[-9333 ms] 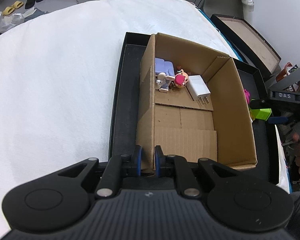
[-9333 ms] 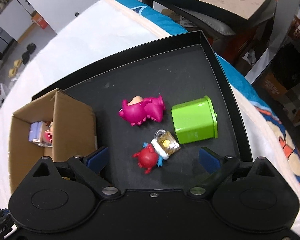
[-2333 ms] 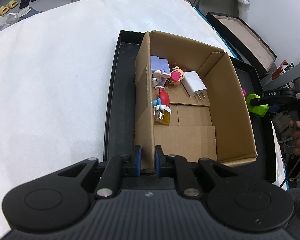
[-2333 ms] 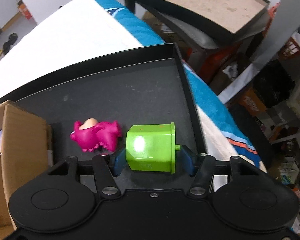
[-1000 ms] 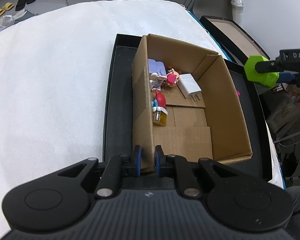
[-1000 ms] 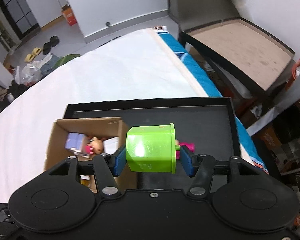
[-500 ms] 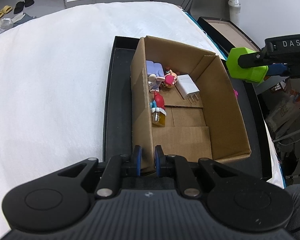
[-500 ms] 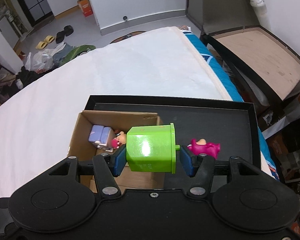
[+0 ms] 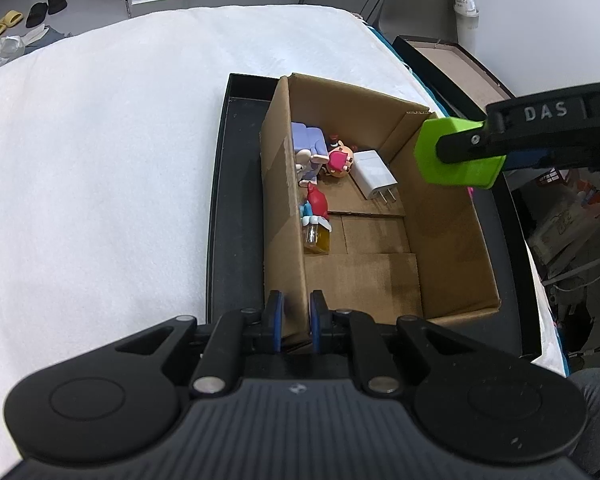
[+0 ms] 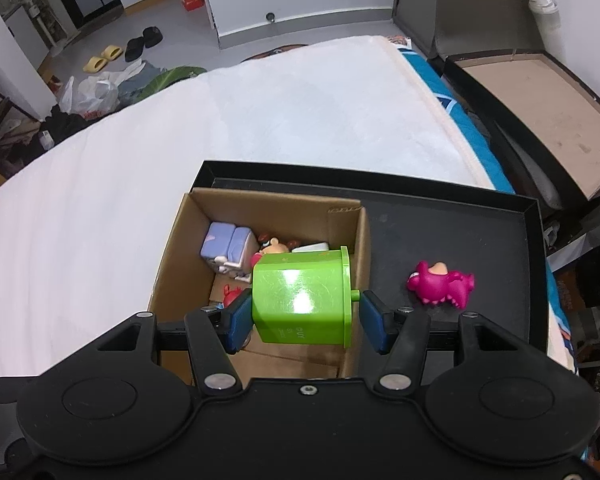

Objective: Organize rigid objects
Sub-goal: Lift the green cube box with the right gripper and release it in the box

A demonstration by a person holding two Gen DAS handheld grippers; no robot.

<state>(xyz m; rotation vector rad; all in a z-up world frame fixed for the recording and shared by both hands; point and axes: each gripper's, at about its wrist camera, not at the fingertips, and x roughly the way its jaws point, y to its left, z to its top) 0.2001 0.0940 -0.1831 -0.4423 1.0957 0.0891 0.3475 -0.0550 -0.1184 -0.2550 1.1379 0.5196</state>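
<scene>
My right gripper (image 10: 304, 316) is shut on a green plastic box (image 10: 300, 300) and holds it in the air over the right part of the open cardboard box (image 10: 172, 256). From the left wrist view the green box (image 9: 456, 160) hangs above the cardboard box's right wall (image 9: 440, 216). My left gripper (image 9: 294, 320) is shut on the near end of the box's left wall. Inside lie a lilac figure (image 9: 308, 144), a pink-haired doll (image 9: 340, 162), a white charger (image 9: 374, 174) and a red figure with a small bottle (image 9: 316, 216).
The cardboard box stands in a black tray (image 10: 460, 232) on a white bed (image 9: 100, 160). A pink dinosaur toy (image 10: 440, 284) lies on the tray to the right of the box. Beyond the bed's right edge are another black tray (image 10: 540, 92) and clutter.
My right gripper has carried the green box leftward, from above the tray to over the cardboard box. The left gripper has kept its hold on the wall.
</scene>
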